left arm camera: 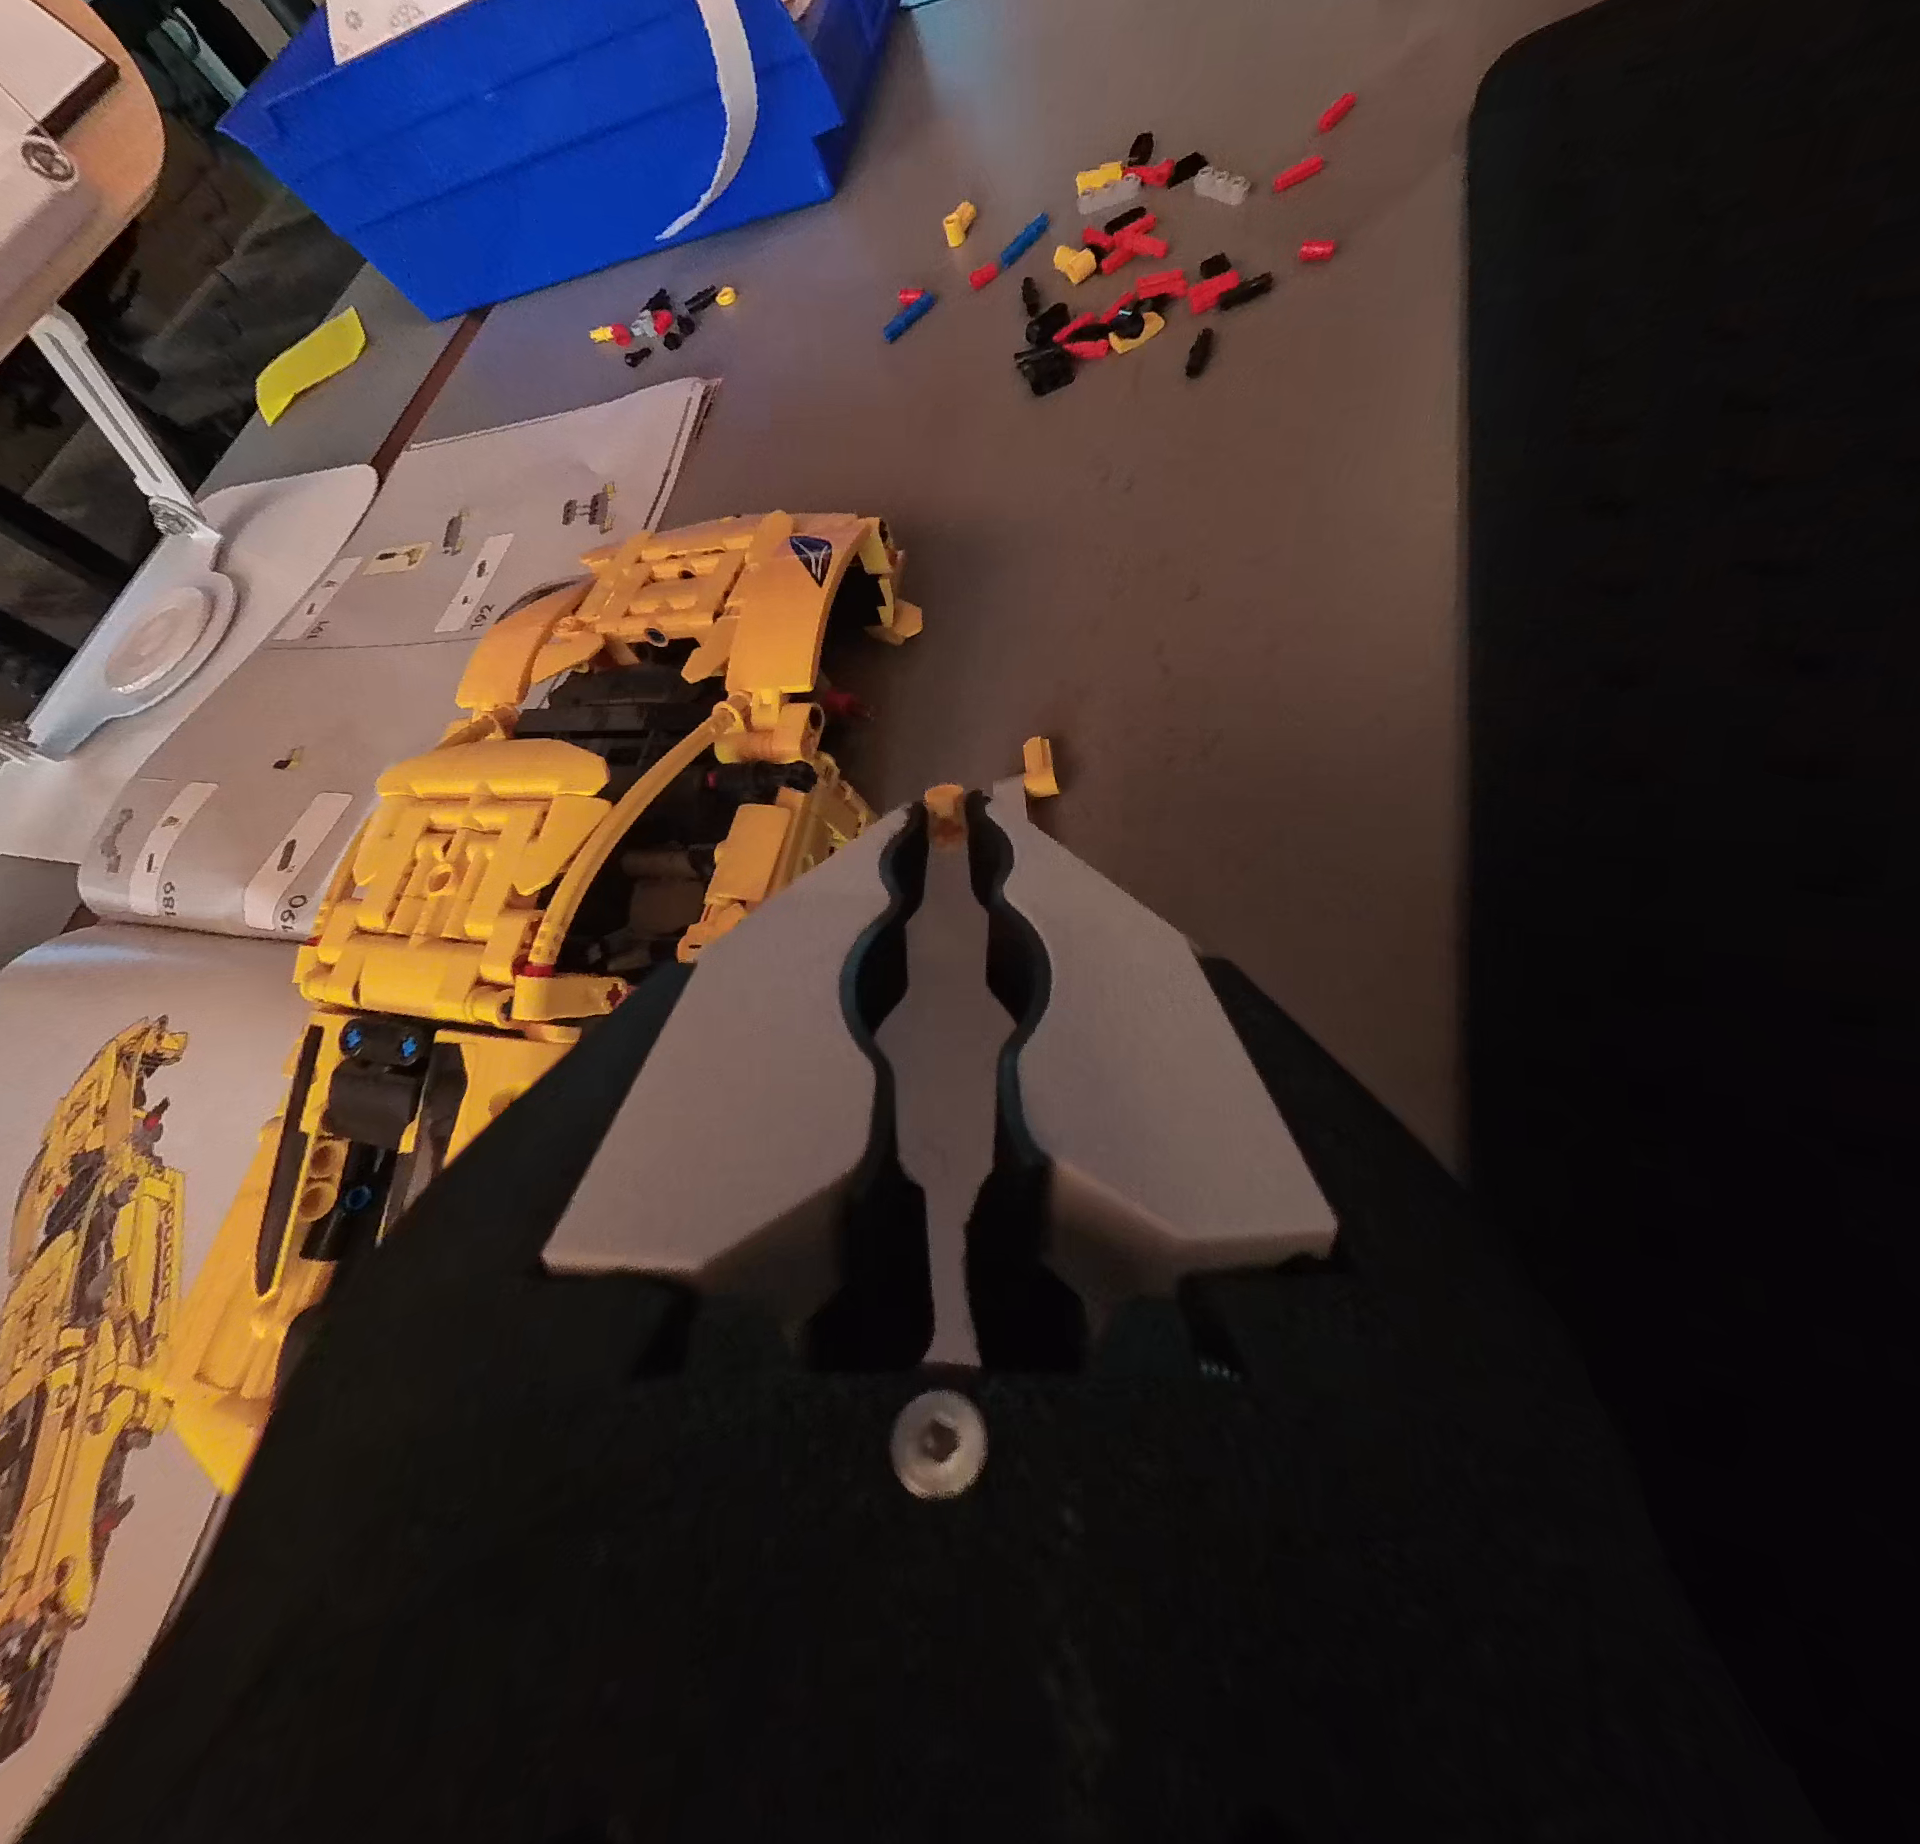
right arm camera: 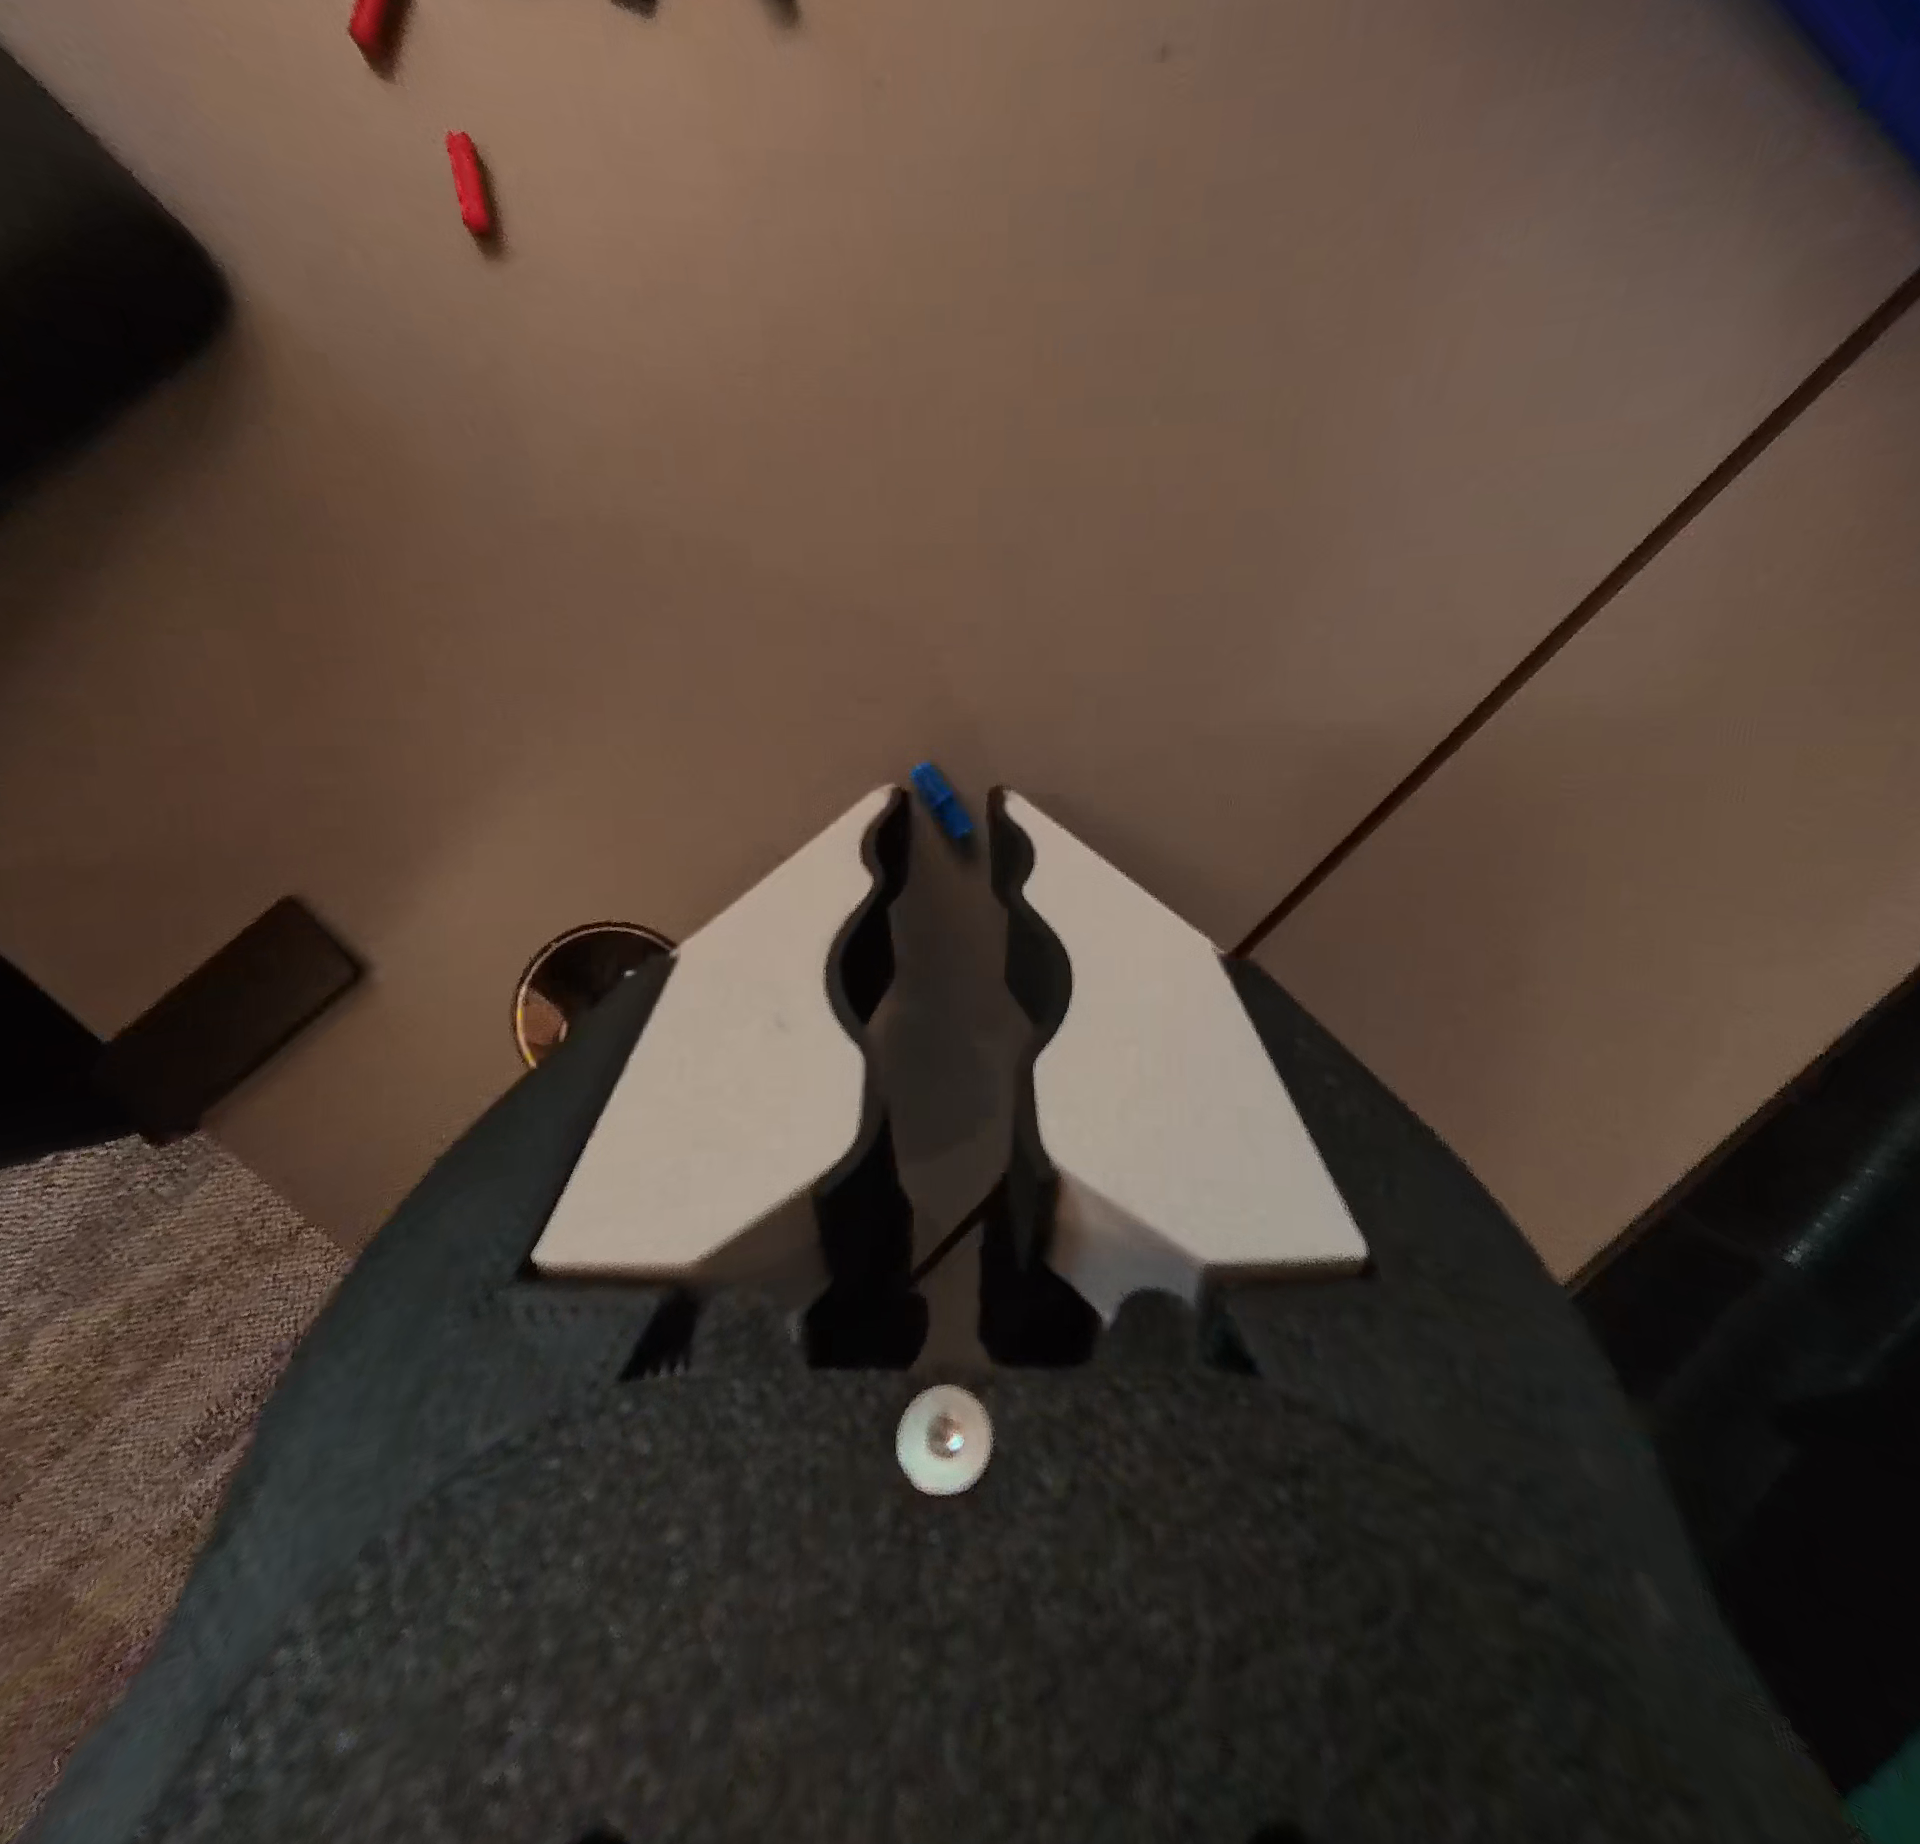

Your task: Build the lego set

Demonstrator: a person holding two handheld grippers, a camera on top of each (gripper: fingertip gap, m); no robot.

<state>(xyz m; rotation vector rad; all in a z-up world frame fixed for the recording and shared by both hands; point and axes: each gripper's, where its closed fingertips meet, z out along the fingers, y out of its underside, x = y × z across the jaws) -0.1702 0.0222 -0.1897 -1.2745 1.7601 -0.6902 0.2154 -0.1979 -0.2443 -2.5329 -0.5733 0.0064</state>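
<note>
The part-built yellow lego car [left arm camera: 582,838] lies on the grey table, left of my left gripper [left arm camera: 945,812]. The left gripper is shut on a small yellow piece [left arm camera: 945,802] at its tips. Another small yellow piece [left arm camera: 1039,764] lies on the table just right of the tips. My right gripper [right arm camera: 945,807] is low over the bare table, its jaws a narrow gap apart. A small blue pin [right arm camera: 942,802] lies slanted between its tips and does not touch the right finger.
The open instruction booklet [left arm camera: 499,537] lies under and behind the car. A blue bin [left arm camera: 540,121] stands at the back. Loose red, black, yellow and blue pieces [left arm camera: 1132,256] are scattered beyond the car; two red pins [right arm camera: 468,184] show in the right wrist view. A black object [left arm camera: 1714,651] fills the right side. My right fingertips sit around 45 centimeters from my left ones.
</note>
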